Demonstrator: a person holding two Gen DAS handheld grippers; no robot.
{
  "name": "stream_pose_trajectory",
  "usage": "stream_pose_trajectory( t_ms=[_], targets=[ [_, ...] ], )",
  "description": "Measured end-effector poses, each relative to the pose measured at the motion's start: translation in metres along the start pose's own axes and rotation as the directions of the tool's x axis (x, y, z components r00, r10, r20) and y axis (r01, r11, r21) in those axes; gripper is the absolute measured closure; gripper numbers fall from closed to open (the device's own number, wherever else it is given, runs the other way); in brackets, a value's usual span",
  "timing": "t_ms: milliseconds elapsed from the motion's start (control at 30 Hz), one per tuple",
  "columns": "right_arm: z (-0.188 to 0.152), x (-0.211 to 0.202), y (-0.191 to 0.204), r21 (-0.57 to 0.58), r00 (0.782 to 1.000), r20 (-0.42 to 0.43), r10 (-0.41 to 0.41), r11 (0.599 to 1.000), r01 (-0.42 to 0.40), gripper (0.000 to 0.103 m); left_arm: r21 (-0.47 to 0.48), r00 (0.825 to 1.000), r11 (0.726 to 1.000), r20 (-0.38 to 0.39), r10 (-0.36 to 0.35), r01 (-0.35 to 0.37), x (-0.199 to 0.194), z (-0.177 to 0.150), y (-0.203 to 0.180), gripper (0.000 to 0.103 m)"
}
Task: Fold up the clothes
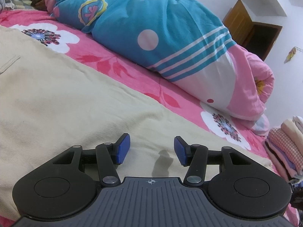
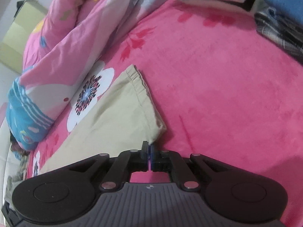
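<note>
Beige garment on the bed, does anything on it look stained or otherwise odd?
Yes. The beige garment has a dark patch on the cloth between the left tool's open blue pads; it could be a stain or a shadow. It lies flat on the pink floral blanket.

Landmark is the trousers (image 1: 56,98), spread flat on the bed blanket (image 1: 117,70). Behind them, along the blanket's far edge, you've got the rolled quilt (image 1: 151,28). Your left gripper (image 1: 152,149) hovers over the trousers' near part, fingers apart, nothing between. To the right of the trousers, past the blanket's edge, sits a stack of folded clothes (image 1: 284,141). Your right gripper (image 2: 149,151) is at the trouser-leg hem corner (image 2: 157,130), jaws pinched on it. More clothes (image 2: 280,22) lie well beyond that hem.
</note>
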State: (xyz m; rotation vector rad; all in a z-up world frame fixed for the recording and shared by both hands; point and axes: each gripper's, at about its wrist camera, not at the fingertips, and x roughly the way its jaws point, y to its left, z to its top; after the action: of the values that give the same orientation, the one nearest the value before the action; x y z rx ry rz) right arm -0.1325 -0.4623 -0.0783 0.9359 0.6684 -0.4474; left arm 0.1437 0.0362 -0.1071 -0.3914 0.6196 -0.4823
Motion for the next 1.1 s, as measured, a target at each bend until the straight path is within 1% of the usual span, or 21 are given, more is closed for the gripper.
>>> stream_pose_trajectory(
  t_ms=[67,100,133,167,267,333,367,400,433,500,567,600,633,667,800,933,967,1000,1033,1067,1100],
  targets=[
    [0.004,-0.012,-0.001,-0.028,0.999,0.030,-0.034,0.999,0.035,0.088,0.005,1.000,1.000,0.000,0.003,-0.003,0.000,0.000,0.000,0.052],
    [0.006,-0.018,-0.002,-0.042,0.998,0.048,-0.051,0.998,0.053,0.075,0.007,1.000,1.000,0.000,0.005,-0.005,0.000,0.000,0.000,0.052],
    [0.011,-0.025,-0.002,-0.057,0.995,0.072,-0.066,0.996,0.070,0.071,0.009,1.000,1.000,0.000,0.006,-0.006,0.000,0.000,-0.001,0.052],
    [0.016,-0.030,0.000,-0.076,0.993,0.096,-0.074,0.994,0.082,0.071,0.010,1.000,1.000,0.000,0.007,-0.007,0.000,0.000,-0.001,0.052],
    [0.038,-0.026,0.017,-0.167,0.990,0.138,-0.041,0.984,0.064,0.069,0.011,1.000,1.000,0.002,0.007,-0.007,0.000,-0.001,-0.001,0.052],
    [0.053,-0.011,0.033,-0.236,0.989,0.145,-0.011,0.971,0.046,0.057,0.012,1.000,1.000,0.003,0.006,-0.006,0.000,-0.001,-0.001,0.052],
    [0.060,0.000,0.042,-0.270,0.989,0.145,-0.001,0.962,0.040,0.054,0.011,1.000,1.000,0.003,0.005,-0.005,0.000,-0.001,-0.001,0.052],
    [0.067,0.013,0.049,-0.300,0.990,0.143,0.003,0.953,0.041,0.046,0.011,1.000,1.000,0.004,0.004,-0.004,0.000,-0.001,0.000,0.052],
    [0.074,0.027,0.055,-0.321,0.990,0.140,-0.009,0.945,0.054,0.044,0.010,1.000,1.000,0.004,0.003,-0.003,0.000,-0.001,0.000,0.052],
    [0.087,0.051,0.059,-0.357,0.992,0.122,-0.032,0.931,0.073,0.044,0.009,1.000,1.000,0.005,0.001,-0.001,0.000,-0.001,0.000,0.052],
    [0.097,0.073,0.058,-0.386,0.994,0.095,-0.047,0.919,0.080,0.050,0.008,1.000,1.000,0.006,0.000,0.000,0.000,-0.001,0.000,0.052],
    [0.097,0.079,0.057,-0.395,0.997,0.074,-0.037,0.917,0.063,0.064,0.008,1.000,1.000,0.006,0.000,0.000,0.000,-0.001,0.000,0.052],
    [0.096,0.084,0.057,-0.404,0.998,0.058,-0.028,0.913,0.049,0.087,0.009,1.000,1.000,0.006,0.000,0.000,0.000,-0.001,0.001,0.052],
    [0.093,0.085,0.059,-0.419,0.998,0.063,-0.025,0.907,0.049,0.087,0.008,1.000,1.000,0.006,0.000,0.000,0.000,-0.001,0.001,0.052],
    [0.079,0.079,0.067,-0.490,0.984,0.177,0.008,0.868,0.081,0.089,0.009,1.000,1.000,0.006,-0.001,0.001,0.000,-0.001,0.001,0.052],
    [0.080,0.097,0.062,-0.502,0.983,0.178,-0.032,0.857,0.119,0.088,0.011,1.000,1.000,0.006,-0.001,0.001,0.000,-0.001,0.000,0.052],
    [0.080,0.101,0.061,-0.504,0.983,0.181,-0.039,0.855,0.127,0.087,0.011,1.000,1.000,0.006,-0.001,0.001,0.000,-0.001,0.001,0.052],
    [0.081,0.101,0.060,-0.504,0.982,0.186,-0.043,0.854,0.133,0.080,0.011,1.000,1.000,0.006,-0.001,0.001,0.000,-0.001,0.001,0.052],
    [0.081,0.099,0.061,-0.501,0.978,0.201,-0.053,0.852,0.149,0.069,0.011,1.000,1.000,0.006,-0.001,0.001,0.000,-0.001,0.001,0.052],
    [0.081,0.093,0.063,-0.493,0.969,0.235,-0.079,0.849,0.189,0.063,0.010,1.000,1.000,0.006,-0.002,0.001,0.000,-0.001,0.001,0.052],
    [0.080,0.087,0.064,-0.484,0.958,0.269,-0.104,0.845,0.228,0.064,0.009,1.000,1.000,0.006,-0.002,0.002,0.000,-0.001,0.001,0.052]
  ],
)
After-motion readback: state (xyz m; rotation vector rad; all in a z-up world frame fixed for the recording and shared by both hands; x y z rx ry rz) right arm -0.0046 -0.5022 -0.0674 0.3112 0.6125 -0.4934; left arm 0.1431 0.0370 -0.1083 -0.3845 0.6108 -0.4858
